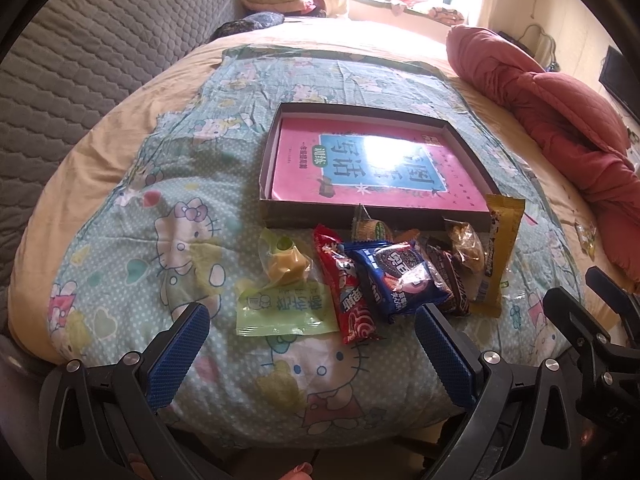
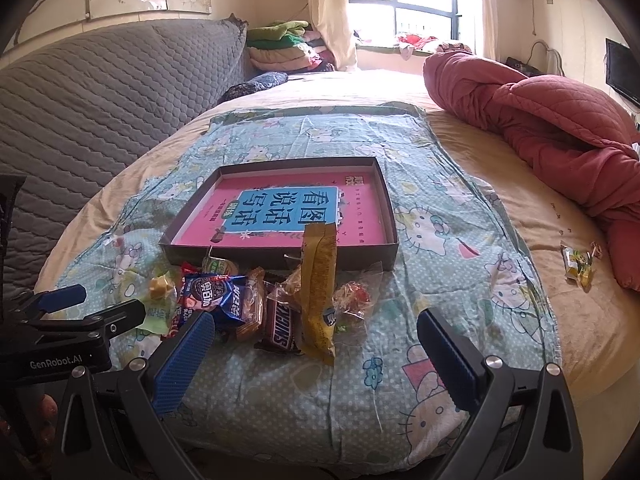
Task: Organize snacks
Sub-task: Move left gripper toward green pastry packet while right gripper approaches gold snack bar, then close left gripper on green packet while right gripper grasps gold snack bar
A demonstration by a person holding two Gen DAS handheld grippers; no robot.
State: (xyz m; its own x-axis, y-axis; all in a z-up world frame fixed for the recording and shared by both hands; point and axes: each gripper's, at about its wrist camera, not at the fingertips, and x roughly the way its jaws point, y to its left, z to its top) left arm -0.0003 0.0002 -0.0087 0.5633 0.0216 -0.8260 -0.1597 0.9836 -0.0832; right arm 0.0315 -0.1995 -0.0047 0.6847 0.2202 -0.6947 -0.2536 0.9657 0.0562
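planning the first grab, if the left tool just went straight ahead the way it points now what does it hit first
Most likely the red snack packet, lying about midway between the open left tool fingers, with the pale green packet just left of that line. Depth is unclear through the fisheye, so either could come first.

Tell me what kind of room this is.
Most likely a bedroom: a wide bed with a beige sheet, a rumpled pink quilted duvet, and folded blankets stacked by the window.

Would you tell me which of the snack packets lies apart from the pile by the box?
The small yellow-green packet on the beige sheet beside the red quilt; all the others cluster before the box.
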